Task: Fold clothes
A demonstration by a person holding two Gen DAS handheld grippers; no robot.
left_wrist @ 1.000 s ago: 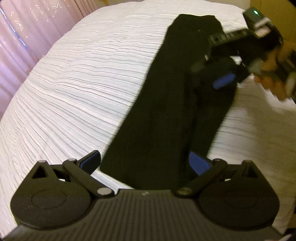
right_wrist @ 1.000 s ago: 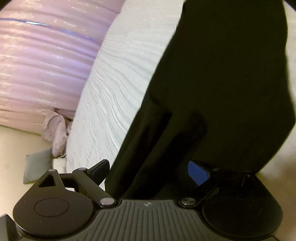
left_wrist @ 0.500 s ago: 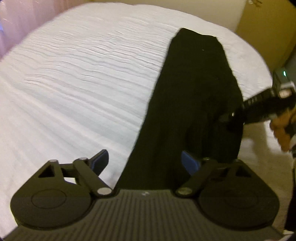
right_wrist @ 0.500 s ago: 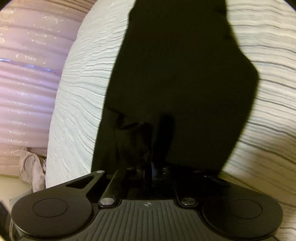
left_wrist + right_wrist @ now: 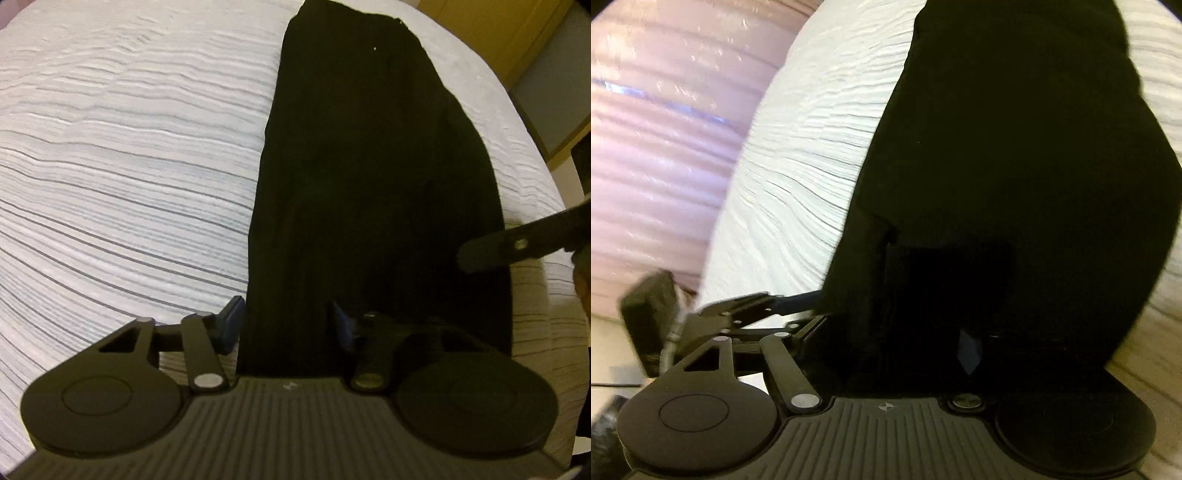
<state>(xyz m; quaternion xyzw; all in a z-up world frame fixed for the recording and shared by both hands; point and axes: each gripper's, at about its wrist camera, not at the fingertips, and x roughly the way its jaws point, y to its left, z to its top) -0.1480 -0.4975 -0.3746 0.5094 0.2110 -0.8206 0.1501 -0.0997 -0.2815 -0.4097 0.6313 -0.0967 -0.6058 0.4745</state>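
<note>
Black trousers (image 5: 369, 184) lie lengthwise along a white ribbed bedspread (image 5: 129, 166). My left gripper (image 5: 286, 325) hovers over their near end and its jaws are closing. One blue pad is just off the cloth's left edge, the other is over the cloth, and neither presses on it. The right gripper's finger (image 5: 484, 251) reaches in over the right edge. In the right wrist view the trousers (image 5: 1015, 166) fill the middle. My right gripper (image 5: 894, 339) is opening with dark cloth lying between its fingers, which do not pinch it. The left gripper's fingers (image 5: 798, 297) touch the cloth's edge.
A pink curtain (image 5: 646, 147) hangs beyond the bed's far side, with floor (image 5: 605, 350) below it. A yellow-brown wall (image 5: 517, 33) stands behind the bed's far right corner. A person's hand (image 5: 581, 284) holds the right gripper at the frame's edge.
My left gripper came down toward the trousers' near end and its jaws narrowed. My right gripper shut on a bunch of cloth half a second ago and has since let it go.
</note>
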